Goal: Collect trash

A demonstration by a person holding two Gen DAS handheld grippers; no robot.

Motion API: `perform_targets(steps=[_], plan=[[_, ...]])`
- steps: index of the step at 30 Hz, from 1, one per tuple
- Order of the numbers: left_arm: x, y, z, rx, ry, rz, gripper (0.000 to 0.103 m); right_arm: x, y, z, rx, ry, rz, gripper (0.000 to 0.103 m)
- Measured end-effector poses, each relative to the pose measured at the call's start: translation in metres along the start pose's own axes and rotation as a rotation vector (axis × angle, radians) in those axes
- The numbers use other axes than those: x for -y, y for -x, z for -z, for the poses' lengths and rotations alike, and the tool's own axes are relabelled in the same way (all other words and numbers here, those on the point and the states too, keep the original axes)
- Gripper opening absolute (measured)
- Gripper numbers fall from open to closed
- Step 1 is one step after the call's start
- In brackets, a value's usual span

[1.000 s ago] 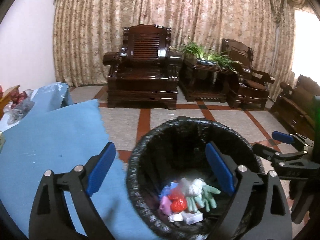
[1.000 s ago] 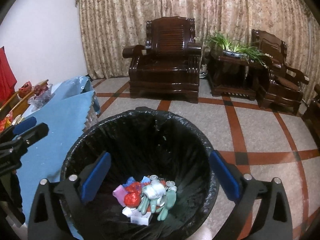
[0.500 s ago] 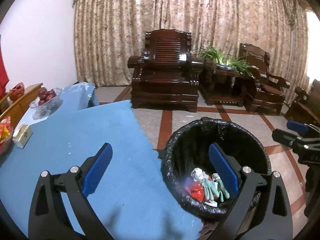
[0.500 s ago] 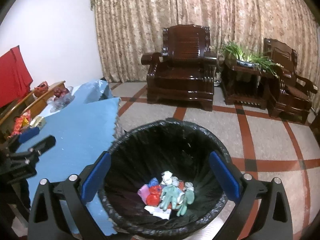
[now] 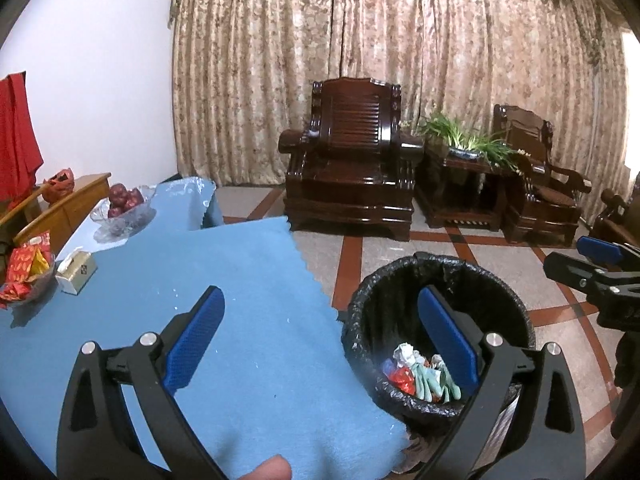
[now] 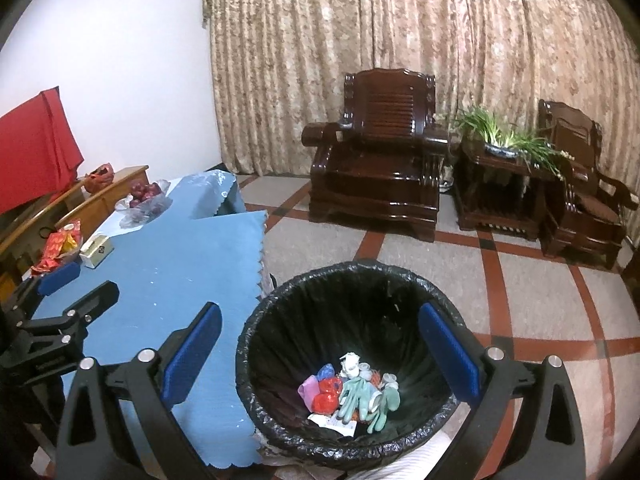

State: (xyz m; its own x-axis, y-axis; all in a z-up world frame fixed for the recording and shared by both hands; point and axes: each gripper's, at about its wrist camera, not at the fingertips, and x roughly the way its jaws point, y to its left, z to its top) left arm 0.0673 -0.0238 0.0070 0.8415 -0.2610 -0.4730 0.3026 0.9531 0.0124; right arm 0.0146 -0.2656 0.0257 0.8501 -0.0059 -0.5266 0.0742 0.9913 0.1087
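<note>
Beside the blue-clothed table [image 5: 248,280], on the tiled floor: 1 round bin with a black liner [image 6: 352,360], upright, its rim just past the cloth's scalloped edge.

Bin contents, lying at the bottom: trash [image 6: 348,388] in 1 loose heap, comprising pale green gloves [image 6: 360,396], a red crumpled wrapper [image 6: 326,398], a pink piece, a blue scrap, white crumpled paper and a white slip. Count of small pieces cannot be told.

Left gripper [image 5: 320,344]: 2 blue-padded fingers spread wide apart, nothing between them, held over the table's near corner with its right finger across the bin mouth.

Right gripper [image 6: 320,348]: fingers likewise spread wide, empty, framing the bin from above.

On the table's far end, well apart from the bin: 1 glass bowl of red fruit [image 5: 124,204], 1 small tissue box [image 5: 76,272], 1 dish of red-and-yellow packets [image 5: 26,268].

Background: 2 dark wooden armchairs [image 5: 352,168], a side table with a green plant [image 5: 464,140] between them, patterned curtains.
</note>
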Motion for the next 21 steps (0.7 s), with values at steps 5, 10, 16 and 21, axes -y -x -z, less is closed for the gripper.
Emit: perform_targets(steps=[5,10,16,21], plan=[[0.004,0.012,-0.004,0.019,0.0,-0.003,0.095,-0.004,0.005,-0.002,0.008,0.006,-0.01,0.097],[0.004,0.015,-0.005,0.018,0.011,-0.002,0.095,-0.008,0.008,-0.001,0.018,0.011,-0.017,0.097],[0.001,0.022,-0.009,0.027,0.024,-0.005,0.095,-0.01,0.01,-0.002,0.033,0.03,-0.016,0.097],[0.001,0.02,-0.011,0.027,0.027,-0.006,0.095,-0.011,0.01,0.0,0.036,0.04,-0.016,0.097]])
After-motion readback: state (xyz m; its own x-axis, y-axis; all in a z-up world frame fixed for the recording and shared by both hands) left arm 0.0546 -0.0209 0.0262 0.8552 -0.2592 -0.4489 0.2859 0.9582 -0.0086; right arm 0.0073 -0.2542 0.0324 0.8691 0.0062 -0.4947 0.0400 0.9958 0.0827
